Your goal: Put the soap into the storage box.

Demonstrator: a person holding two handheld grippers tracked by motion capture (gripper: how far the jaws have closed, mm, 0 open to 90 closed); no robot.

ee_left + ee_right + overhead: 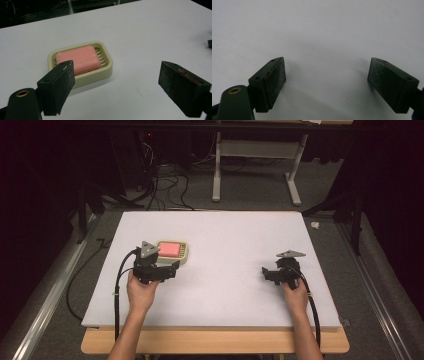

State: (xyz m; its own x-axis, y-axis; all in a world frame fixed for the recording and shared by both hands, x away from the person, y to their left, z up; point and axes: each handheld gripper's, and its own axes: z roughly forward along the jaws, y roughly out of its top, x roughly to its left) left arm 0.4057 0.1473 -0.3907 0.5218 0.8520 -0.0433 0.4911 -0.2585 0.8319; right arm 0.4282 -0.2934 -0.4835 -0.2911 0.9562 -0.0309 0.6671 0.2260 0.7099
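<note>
Soap (78, 59), a pink bar, lies in a cream dish (105, 71) left of centre on the white surface (235, 270). It looks hard and slippery: grip its long sides. Left claw (125, 87) and right claw (334, 85) both gape wide, empty.

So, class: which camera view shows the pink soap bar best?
The left gripper view: the soap bar lies close and unblocked in its cream dish. The high view shows it small, beside the left tool. The right gripper view looks at bare table.
</note>
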